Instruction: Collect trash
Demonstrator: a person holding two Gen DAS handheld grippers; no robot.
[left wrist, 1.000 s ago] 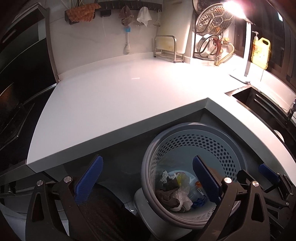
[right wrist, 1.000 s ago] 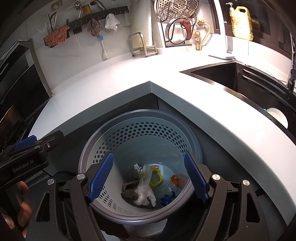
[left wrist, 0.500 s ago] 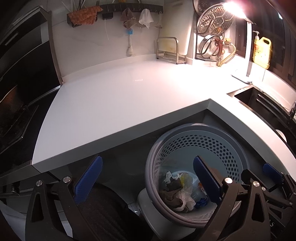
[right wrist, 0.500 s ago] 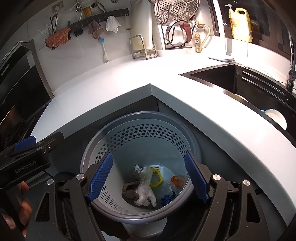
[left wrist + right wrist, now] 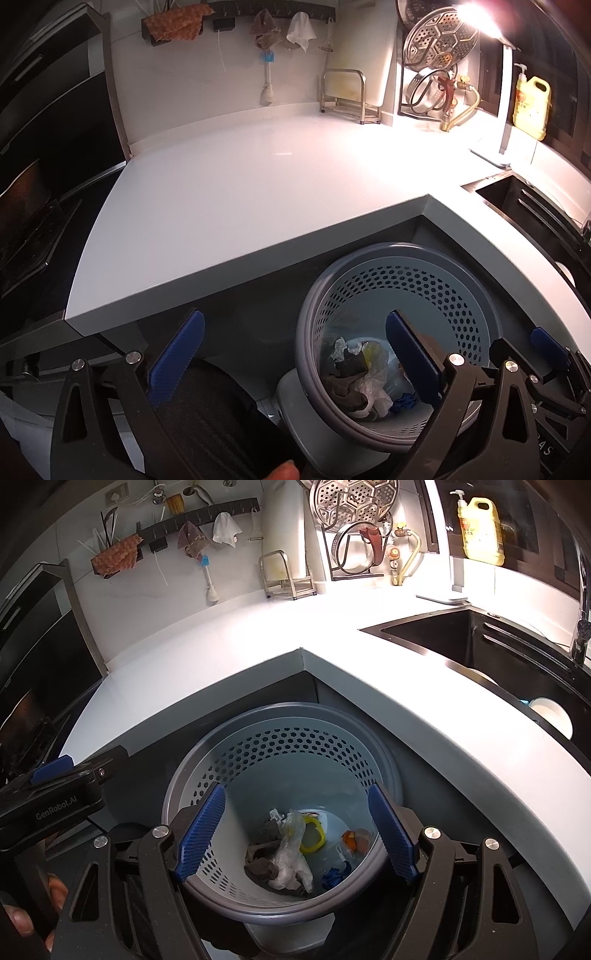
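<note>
Nothing has shifted since a second ago: my perforated grey bin [image 5: 295,760] stays below the white table's [image 5: 258,177] corner, crumpled plastic trash [image 5: 291,849] at its bottom. "GenRobot.AI" shows on the left gripper [image 5: 291,354]; both it and the right gripper [image 5: 295,838] stand apart, empty. A yellow jug [image 5: 480,528] stands behind the sink [image 5: 461,635].

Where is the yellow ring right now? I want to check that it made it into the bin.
In the right wrist view the yellow ring lies on the bottom of the perforated bin, just right of the crumpled clear plastic and left of an orange scrap.
</note>
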